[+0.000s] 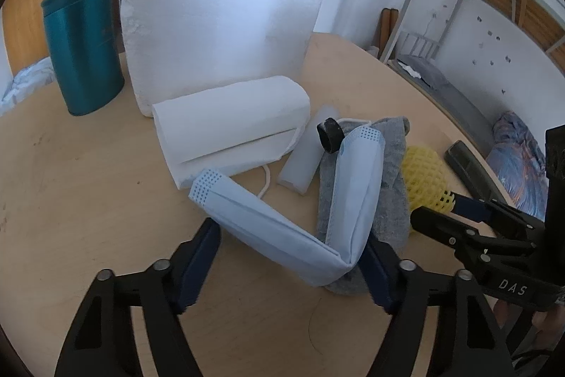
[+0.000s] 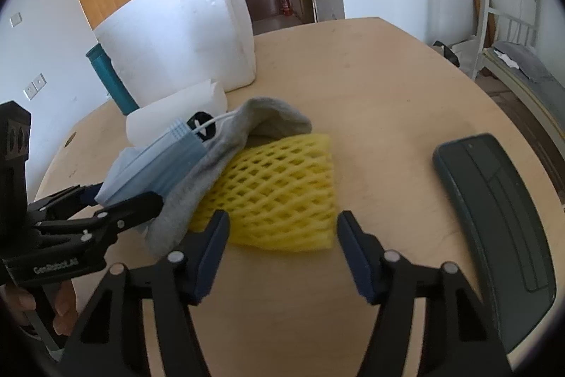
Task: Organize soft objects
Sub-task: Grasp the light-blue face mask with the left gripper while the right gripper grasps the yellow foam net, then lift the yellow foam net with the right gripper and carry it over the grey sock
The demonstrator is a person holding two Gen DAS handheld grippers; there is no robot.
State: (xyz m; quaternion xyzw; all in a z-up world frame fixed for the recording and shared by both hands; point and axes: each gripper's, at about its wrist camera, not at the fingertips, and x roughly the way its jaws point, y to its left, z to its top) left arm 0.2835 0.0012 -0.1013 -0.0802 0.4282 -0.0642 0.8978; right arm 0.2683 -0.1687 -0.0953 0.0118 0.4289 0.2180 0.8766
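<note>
A folded light blue face mask [image 1: 300, 218] lies on a grey sock [image 1: 385, 200], between the open jaws of my left gripper [image 1: 293, 257]. It also shows in the right wrist view [image 2: 159, 165], with the sock [image 2: 219, 165] draped over a yellow foam fruit net [image 2: 282, 193]. My right gripper [image 2: 282, 228] is open, its fingers on either side of the net's near edge. The net shows at the right in the left wrist view [image 1: 427, 179], with the right gripper [image 1: 445, 211] beside it. A folded white foam sheet [image 1: 229, 129] and a small translucent foam block [image 1: 310, 151] lie behind the mask.
A large white styrofoam box [image 1: 219, 13] and a teal cylindrical can [image 1: 81, 45] stand at the back of the round wooden table [image 1: 88, 182]. A dark flat case [image 2: 494, 211] lies on the right. A small black ring [image 1: 330, 135] rests on the sock.
</note>
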